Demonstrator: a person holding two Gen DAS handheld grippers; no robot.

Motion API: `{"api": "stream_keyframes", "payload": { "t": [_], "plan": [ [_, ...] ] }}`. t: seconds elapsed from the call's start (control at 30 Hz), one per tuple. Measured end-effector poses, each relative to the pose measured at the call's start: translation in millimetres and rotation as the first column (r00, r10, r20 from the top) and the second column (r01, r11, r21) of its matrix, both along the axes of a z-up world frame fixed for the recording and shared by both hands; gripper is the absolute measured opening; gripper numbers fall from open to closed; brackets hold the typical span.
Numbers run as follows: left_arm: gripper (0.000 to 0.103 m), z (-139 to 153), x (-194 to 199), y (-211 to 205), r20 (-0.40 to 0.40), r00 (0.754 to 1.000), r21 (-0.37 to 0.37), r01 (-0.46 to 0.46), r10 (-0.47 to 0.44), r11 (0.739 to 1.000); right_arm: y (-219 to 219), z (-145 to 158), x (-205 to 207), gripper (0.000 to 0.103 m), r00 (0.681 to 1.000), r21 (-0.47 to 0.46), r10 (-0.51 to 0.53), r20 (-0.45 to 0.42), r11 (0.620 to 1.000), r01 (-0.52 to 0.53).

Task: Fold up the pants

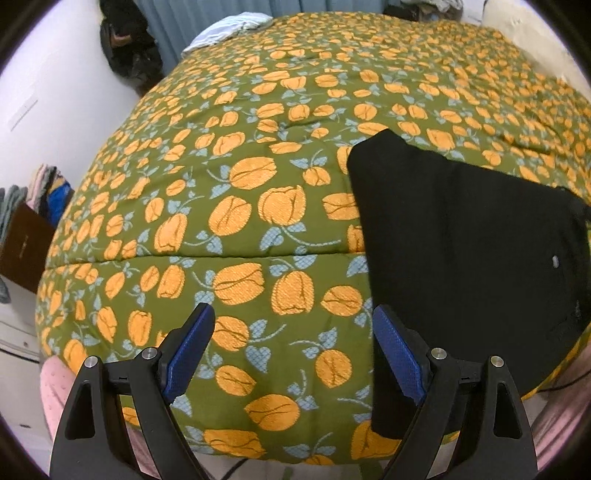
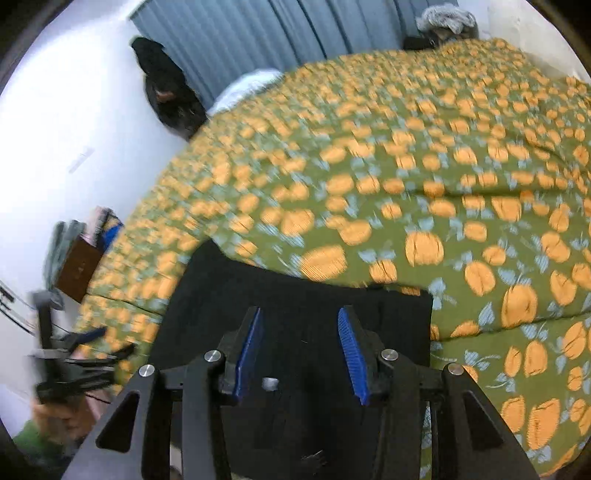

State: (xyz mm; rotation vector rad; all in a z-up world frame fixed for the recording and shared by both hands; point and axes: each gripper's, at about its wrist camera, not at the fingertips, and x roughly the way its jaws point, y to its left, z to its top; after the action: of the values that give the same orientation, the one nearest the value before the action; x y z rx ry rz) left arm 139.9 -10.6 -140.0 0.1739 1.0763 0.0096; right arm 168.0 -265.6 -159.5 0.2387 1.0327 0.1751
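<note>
The black pants (image 1: 465,236) lie folded on the green quilt with orange flowers (image 1: 258,184), at the near right of the bed, hanging a little over the front edge. My left gripper (image 1: 293,317) is open and empty, above the quilt just left of the pants. In the right wrist view the pants (image 2: 295,295) lie directly under my right gripper (image 2: 299,317), which is open with nothing between its blue pads. A small silver button (image 2: 270,384) shows on the cloth. The left gripper (image 2: 85,350) appears blurred at the lower left.
A white wall runs along the bed's left side. A brown box with stacked clothes (image 1: 26,221) stands at the left. A dark bag (image 1: 127,44) hangs by the grey-blue curtain (image 2: 277,33). A pale cloth (image 1: 229,27) lies at the bed's far edge.
</note>
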Motion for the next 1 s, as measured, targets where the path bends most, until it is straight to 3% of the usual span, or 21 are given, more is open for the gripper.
{"api": "stream_keyframes", "payload": {
  "t": [0.13, 0.37, 0.43, 0.53, 0.6, 0.73, 0.8, 0.9, 1.0],
  "plan": [
    [0.089, -3.0, 0.2, 1.6, -0.011, 1.0, -0.003, -0.007, 0.007, 1.0, -18.1, -19.6, -9.2, 0.043, 0.999, 0.005, -0.018, -0.035, 1.0, 0.019],
    [0.089, -4.8, -0.6, -2.3, -0.019, 1.0, -0.007, 0.022, -0.022, 1.0, -12.7, 10.0, -35.4, 0.043, 1.0, -0.02, 0.019, -0.015, 1.0, -0.02],
    [0.089, -3.6, -1.5, 0.9, -0.023, 0.998, -0.063, 0.049, -0.051, 0.997, -10.7, 18.9, -48.7, 0.049, 0.998, -0.018, 0.06, -0.013, 0.998, -0.061],
    [0.089, -9.0, 2.2, 7.9, -0.057, 0.994, -0.174, 0.086, -0.097, 0.981, -30.6, 17.8, -62.4, 0.071, 0.999, -0.033, 0.028, -0.034, 0.999, -0.029],
    [0.089, -13.7, 6.0, 12.2, -0.076, 0.991, -0.243, 0.089, -0.11, 0.966, -49.4, 9.9, -65.2, 0.073, 0.998, -0.02, -0.005, -0.061, 1.0, 0.004],
    [0.089, -22.6, 18.0, 11.3, -0.094, 0.988, -0.34, 0.084, -0.123, 0.937, -80.3, -26.7, -57.1, 0.073, 0.983, 0.144, -0.021, -0.183, 0.988, 0.048],
    [0.09, -30.2, 24.5, 1.2, -0.125, 0.978, -0.388, 0.107, -0.167, 0.915, -81.7, -42.5, -53.2, 0.073, 0.975, 0.183, -0.007, -0.224, 0.982, 0.049],
    [0.095, -46.8, 32.0, -16.3, -0.188, 0.953, -0.421, 0.142, -0.24, 0.896, -79.9, -58.8, -47.7, 0.073, 0.966, 0.268, 0.022, -0.257, 0.962, 0.05],
    [0.098, -52.7, 34.2, -28.0, -0.208, 0.95, -0.435, 0.125, -0.234, 0.892, -73.2, -63.4, -44.2, 0.08, 0.96, 0.303, 0.055, -0.276, 0.952, 0.033]
  ]
}}
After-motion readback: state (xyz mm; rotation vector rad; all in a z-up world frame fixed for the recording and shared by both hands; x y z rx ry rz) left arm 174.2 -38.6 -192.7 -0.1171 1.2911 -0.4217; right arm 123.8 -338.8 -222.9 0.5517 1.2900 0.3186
